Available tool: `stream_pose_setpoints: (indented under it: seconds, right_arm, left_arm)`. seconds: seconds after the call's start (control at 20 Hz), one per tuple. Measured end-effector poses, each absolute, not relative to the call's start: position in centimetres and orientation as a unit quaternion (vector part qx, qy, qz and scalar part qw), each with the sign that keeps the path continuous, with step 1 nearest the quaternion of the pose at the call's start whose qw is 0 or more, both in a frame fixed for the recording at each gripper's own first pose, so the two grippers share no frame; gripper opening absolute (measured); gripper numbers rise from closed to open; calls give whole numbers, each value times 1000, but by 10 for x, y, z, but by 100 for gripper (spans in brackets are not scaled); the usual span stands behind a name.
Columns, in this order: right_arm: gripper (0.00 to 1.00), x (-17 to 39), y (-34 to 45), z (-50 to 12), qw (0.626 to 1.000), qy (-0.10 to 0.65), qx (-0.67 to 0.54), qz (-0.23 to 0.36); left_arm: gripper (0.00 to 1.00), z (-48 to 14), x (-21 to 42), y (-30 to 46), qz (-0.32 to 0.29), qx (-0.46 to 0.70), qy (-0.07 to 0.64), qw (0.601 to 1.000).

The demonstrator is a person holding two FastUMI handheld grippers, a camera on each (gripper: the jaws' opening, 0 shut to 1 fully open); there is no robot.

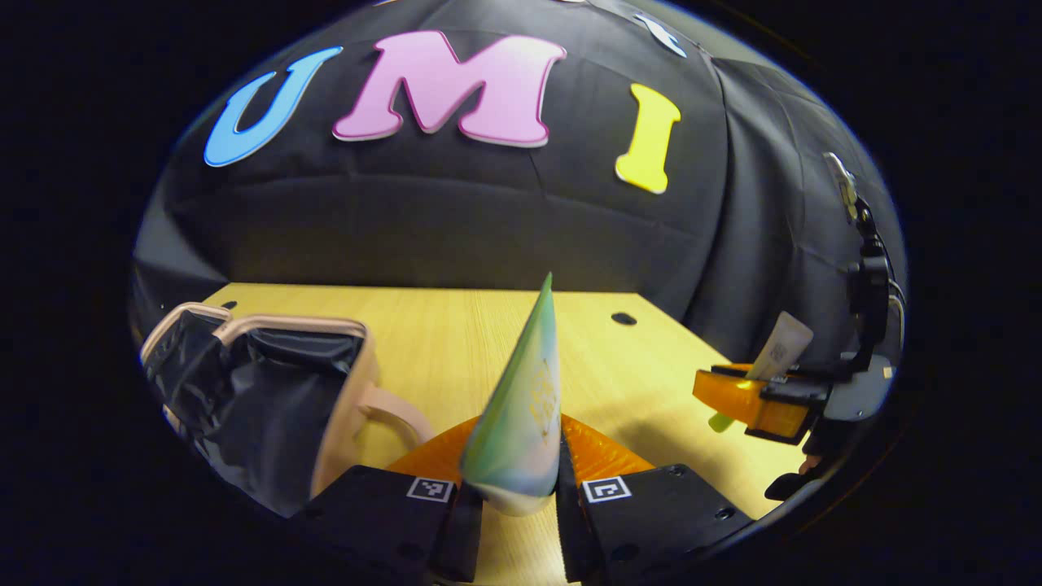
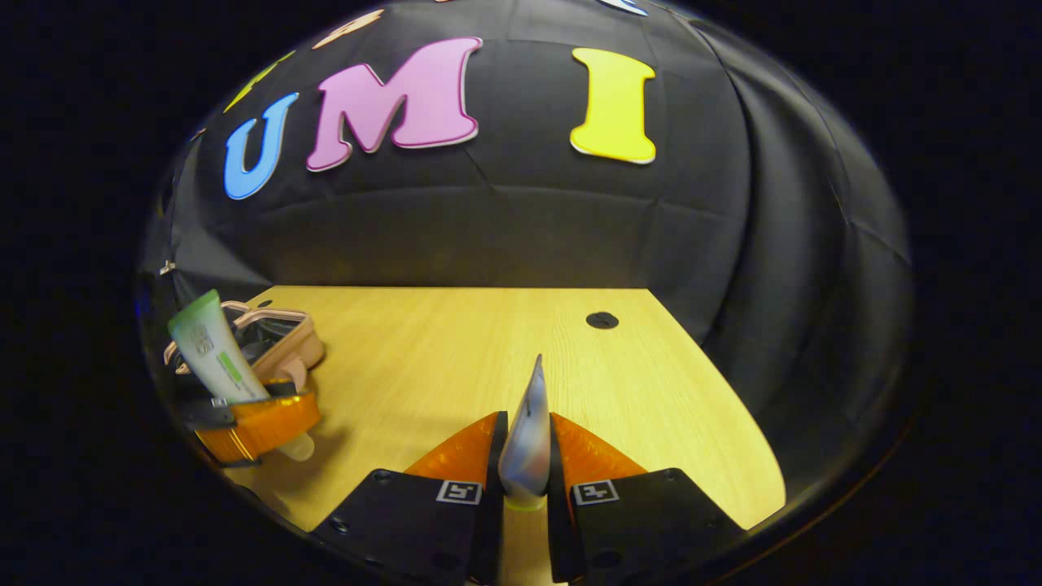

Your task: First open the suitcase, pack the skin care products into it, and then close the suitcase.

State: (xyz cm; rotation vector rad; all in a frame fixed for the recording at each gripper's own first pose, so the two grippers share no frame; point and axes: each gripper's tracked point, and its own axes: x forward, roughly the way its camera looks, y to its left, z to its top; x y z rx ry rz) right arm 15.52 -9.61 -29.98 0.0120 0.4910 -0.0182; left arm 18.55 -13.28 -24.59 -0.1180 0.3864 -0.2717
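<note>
Bare wooden table (image 2: 456, 350), open suitcase (image 1: 269, 391) at its left edge, each gripper clamped on a tube: left gripper (image 1: 514, 488) on green tube (image 1: 521, 415), right gripper (image 2: 525, 480) on pale tube (image 2: 527, 431).

table (image 2: 456, 358): bare across middle and right | obstacle: open suitcase (image 1: 269, 391) at left edge | walls: cloth behind and right

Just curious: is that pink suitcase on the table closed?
No, the suitcase lies open, its dark lining showing, in the left gripper view.

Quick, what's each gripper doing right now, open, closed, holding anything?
Left gripper: shut on a green tube.
Right gripper: shut on a pale tube.
</note>
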Motion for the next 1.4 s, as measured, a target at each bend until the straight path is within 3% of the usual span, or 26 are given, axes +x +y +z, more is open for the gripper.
stream_pose_setpoints:
  seconds: [0.3, 0.45, 0.6, 0.85, 1.0, 1.15, 1.2, 1.3, 1.35, 1.4]
  right_arm:
    - [25, 123, -36, -212, 973, 224, 11, 52]
    - [25, 116, 9, -178, 974, 212, 24, 81]
    - [25, 110, 50, -155, 974, 200, 26, 105]
    - [25, 87, 96, -151, 967, 214, 39, 134]
    - [25, 80, 105, -156, 965, 221, 33, 137]
    - [25, 80, 112, -157, 963, 231, 46, 130]
    - [25, 82, 113, -155, 963, 233, 50, 127]
    - [25, 87, 117, -153, 962, 237, 52, 126]
    - [25, 89, 121, -151, 960, 242, 54, 128]
    - [25, 91, 126, -150, 959, 246, 59, 129]
  left_arm:
    - [43, -192, 170, 6, -56, -34, 210, 975]
    - [40, -237, 175, 60, -46, -42, 288, 956]
    - [43, -290, 191, 94, -52, -49, 373, 925]
    - [43, -351, 199, 120, -57, -42, 499, 864]
    - [46, -375, 202, 128, -41, -66, 540, 838]
    - [46, -370, 209, 132, -43, -36, 539, 840]
    - [53, -363, 208, 134, -43, -27, 536, 842]
    - [77, -339, 209, 134, -37, -30, 502, 863]
    - [80, -320, 208, 136, -35, -36, 476, 878]
    - [91, -301, 205, 140, -31, -41, 445, 894]
